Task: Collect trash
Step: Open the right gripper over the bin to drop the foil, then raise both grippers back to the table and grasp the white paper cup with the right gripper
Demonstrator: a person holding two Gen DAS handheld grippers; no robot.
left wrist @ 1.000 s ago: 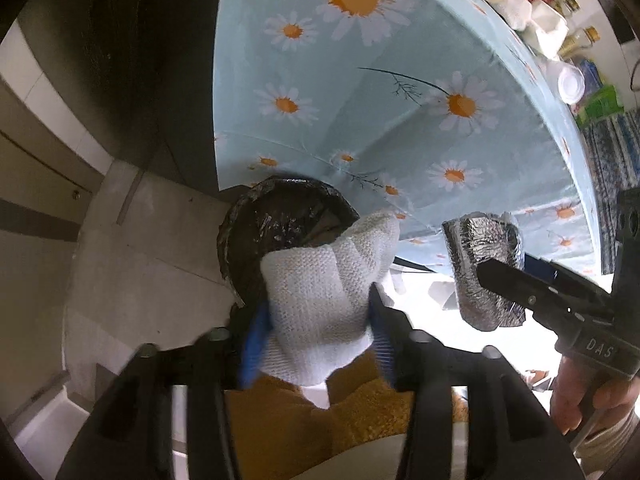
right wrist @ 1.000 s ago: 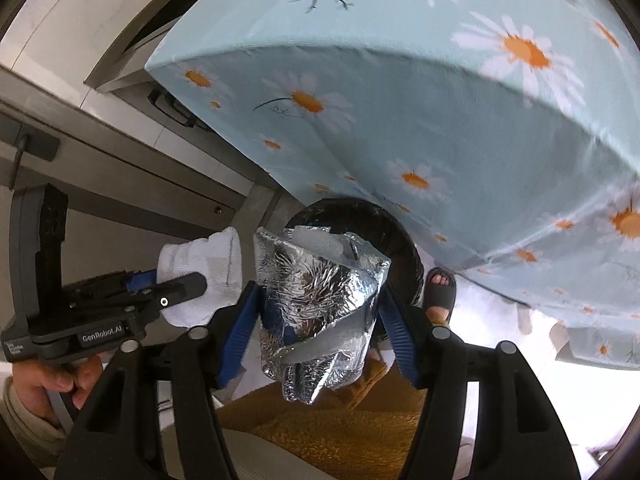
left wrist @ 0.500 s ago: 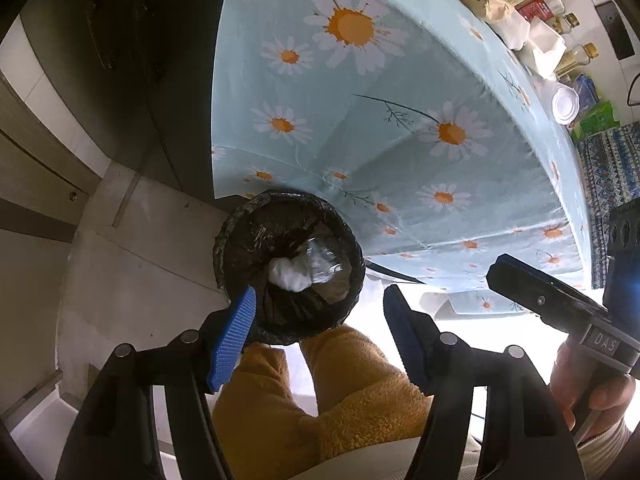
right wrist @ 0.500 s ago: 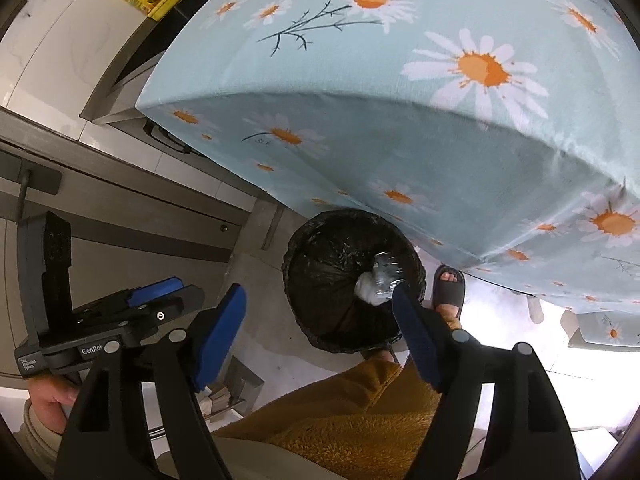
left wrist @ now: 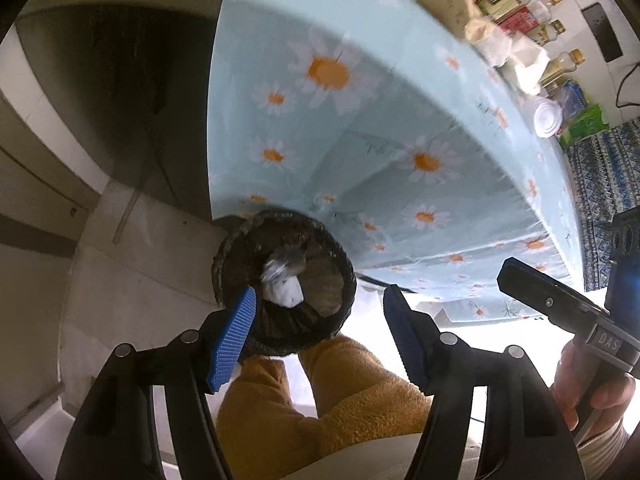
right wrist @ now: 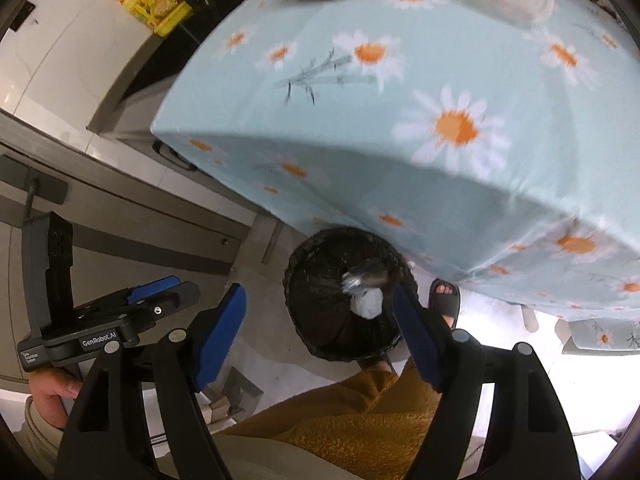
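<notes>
Down on the floor, a round bin lined with a black bag is seen, tucked just beside the hanging edge of a blue tablecloth with white daisies on it. Two bits of trash are lying inside the bin: a white crumpled wad and a shiny foil ball, touching each other, with the foil on the far side of the wad.

The left gripper is held above the bin, pointing down at it. Its blue pads are spread well apart and nothing is held between them. The right gripper is held above the same bin too, and its pads are also spread wide with nothing gripped. In the right wrist view, the white wad and the foil are seen in the bin, close to the right pad but far below it.

Fuzzy mustard-yellow trousers are seen at the near edge, below the grippers. A foot in a dark sandal is set on the floor just right of the bin. Bottles and boxes are stood at the far right end of the table.
</notes>
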